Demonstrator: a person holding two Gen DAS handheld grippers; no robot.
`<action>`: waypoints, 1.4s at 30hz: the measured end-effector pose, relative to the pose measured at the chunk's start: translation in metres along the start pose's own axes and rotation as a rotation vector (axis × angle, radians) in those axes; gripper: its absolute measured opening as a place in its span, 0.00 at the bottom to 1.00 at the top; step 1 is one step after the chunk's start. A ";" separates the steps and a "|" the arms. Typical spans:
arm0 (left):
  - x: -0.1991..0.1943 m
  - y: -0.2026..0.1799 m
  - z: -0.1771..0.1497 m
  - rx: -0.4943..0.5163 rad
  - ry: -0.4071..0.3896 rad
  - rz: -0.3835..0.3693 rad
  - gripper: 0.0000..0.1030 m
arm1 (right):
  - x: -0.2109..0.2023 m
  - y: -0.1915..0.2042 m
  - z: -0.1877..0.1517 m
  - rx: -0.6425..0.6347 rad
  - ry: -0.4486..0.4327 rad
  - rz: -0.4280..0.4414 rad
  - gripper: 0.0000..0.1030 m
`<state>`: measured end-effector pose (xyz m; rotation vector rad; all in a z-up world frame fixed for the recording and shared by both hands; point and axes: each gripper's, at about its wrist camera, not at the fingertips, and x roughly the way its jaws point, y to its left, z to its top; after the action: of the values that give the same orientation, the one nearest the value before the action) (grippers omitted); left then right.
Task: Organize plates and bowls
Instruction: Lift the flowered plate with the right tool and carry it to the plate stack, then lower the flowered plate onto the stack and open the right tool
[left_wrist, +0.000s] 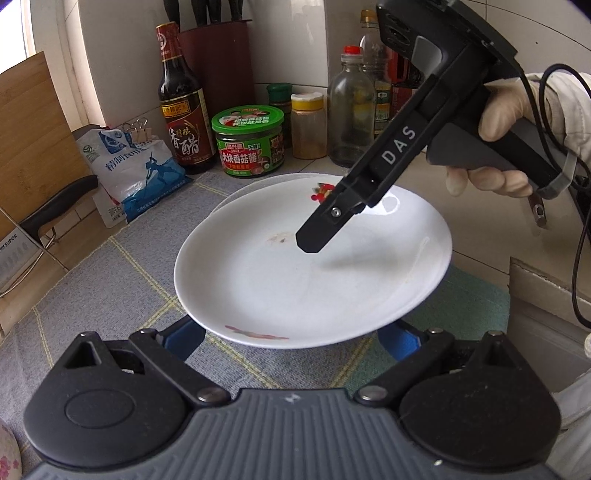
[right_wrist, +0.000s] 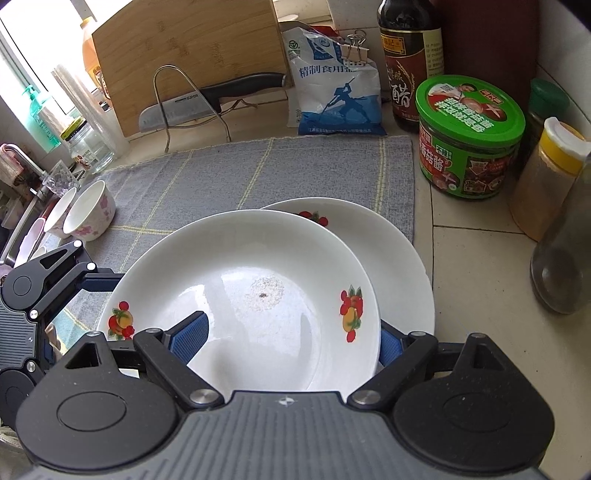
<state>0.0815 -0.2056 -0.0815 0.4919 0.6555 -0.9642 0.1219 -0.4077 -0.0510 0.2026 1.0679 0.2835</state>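
A white plate with fruit prints (right_wrist: 243, 295) is held tilted over a second white plate (right_wrist: 399, 266) that lies on the grey mat. In the right wrist view my right gripper (right_wrist: 291, 341) is shut on the upper plate's near rim, one blue pad over it, one under. My left gripper (right_wrist: 55, 295) shows at the left edge of that view, against the plate's left rim. In the left wrist view the plate (left_wrist: 295, 273) covers the left gripper's (left_wrist: 291, 341) fingertips. The right gripper (left_wrist: 314, 236) reaches over the plate there. Two floral bowls (right_wrist: 90, 212) lie at the mat's left.
Along the back stand a green-lidded jar (right_wrist: 469, 136), a vinegar bottle (right_wrist: 410, 62), a salt bag (right_wrist: 336, 85), spice jars (right_wrist: 550, 177), a glass bottle (left_wrist: 351, 107), and a knife (right_wrist: 207, 101) on a wire rack before a wooden cutting board (right_wrist: 192, 55). A sink edge (right_wrist: 22, 206) lies far left.
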 end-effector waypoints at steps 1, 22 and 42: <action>0.001 0.000 0.001 0.000 0.000 0.000 0.96 | 0.000 -0.001 -0.001 0.001 0.001 -0.001 0.92; 0.018 0.004 0.002 0.029 0.013 -0.021 0.96 | -0.011 -0.010 -0.012 0.044 -0.005 -0.022 0.91; 0.024 0.004 0.001 0.022 -0.010 -0.053 0.99 | -0.025 0.004 -0.019 0.031 -0.026 -0.142 0.92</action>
<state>0.0952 -0.2180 -0.0967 0.4909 0.6517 -1.0248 0.0930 -0.4113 -0.0377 0.1565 1.0553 0.1362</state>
